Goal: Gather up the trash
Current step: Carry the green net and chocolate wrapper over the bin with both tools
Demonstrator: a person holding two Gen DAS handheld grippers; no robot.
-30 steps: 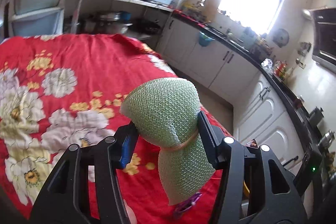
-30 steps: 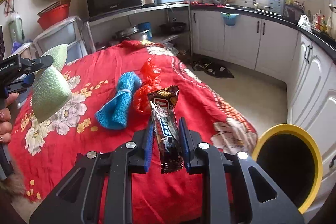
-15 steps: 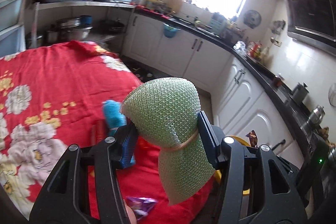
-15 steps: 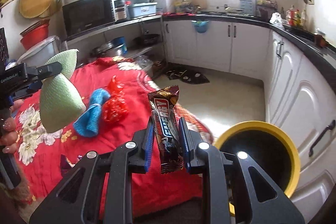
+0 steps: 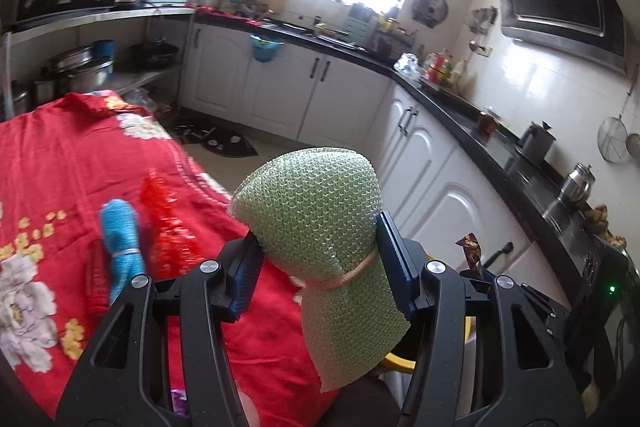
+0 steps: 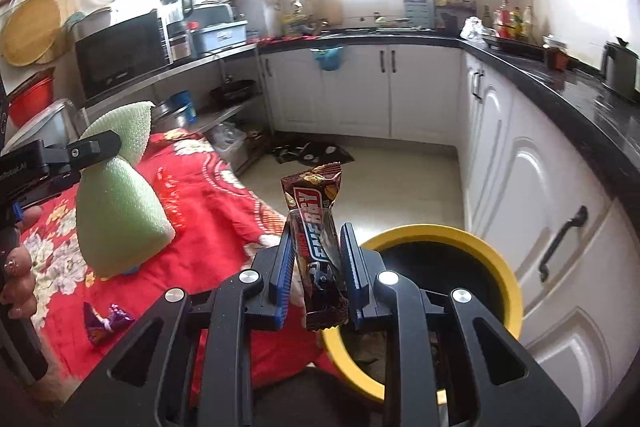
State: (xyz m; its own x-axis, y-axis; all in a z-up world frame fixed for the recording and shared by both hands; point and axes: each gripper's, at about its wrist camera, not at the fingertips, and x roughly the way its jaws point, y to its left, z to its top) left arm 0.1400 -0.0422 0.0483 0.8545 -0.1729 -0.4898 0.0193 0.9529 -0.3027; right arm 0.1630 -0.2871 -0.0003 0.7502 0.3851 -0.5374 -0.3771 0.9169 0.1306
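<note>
Two loads are in hand, my left gripper [image 5: 318,267] clamping the green mesh bundle [image 5: 320,227] and my right gripper [image 6: 318,263] the snack wrapper [image 6: 318,227] beside the yellow-rimmed bin [image 6: 496,267] off the table's [image 6: 224,227] corner, so next I must centre each and let go

Desk [image 5: 60,155] under red floral cloth, left half of frame. On it: blue tied netting roll [image 5: 120,239], red crinkled wrapper [image 5: 168,211] just beside, purple candy wrapper [image 6: 102,321] near front edge.
</note>
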